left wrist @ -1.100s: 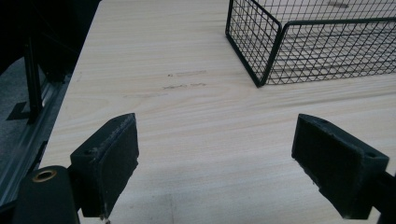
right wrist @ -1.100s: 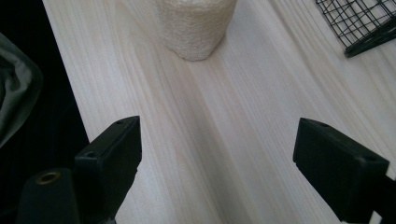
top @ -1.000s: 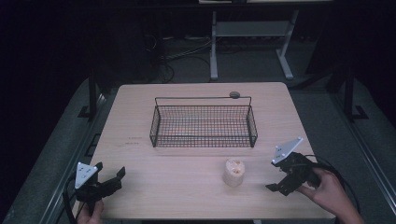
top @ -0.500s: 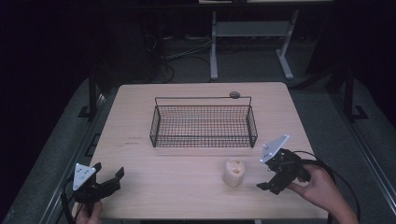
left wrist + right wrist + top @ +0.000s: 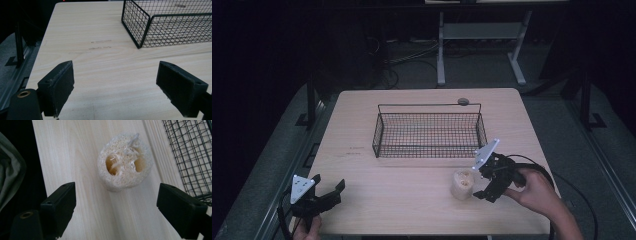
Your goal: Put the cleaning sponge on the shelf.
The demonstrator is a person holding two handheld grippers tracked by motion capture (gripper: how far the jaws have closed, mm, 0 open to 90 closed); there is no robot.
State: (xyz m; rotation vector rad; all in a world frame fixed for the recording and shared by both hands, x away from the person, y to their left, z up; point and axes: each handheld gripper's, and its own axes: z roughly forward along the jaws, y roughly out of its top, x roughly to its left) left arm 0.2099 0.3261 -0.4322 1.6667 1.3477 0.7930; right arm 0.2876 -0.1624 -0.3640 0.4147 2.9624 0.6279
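Beside the loofah [image 5: 462,184], right tongs [image 5: 481,181] spread wide, left tongs [image 5: 328,186] agape, basket [image 5: 190,157] edge cropped

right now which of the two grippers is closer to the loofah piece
The right gripper: it sits just beside the loofah piece, jaws open toward it. The left gripper is far off at the table's near left corner.
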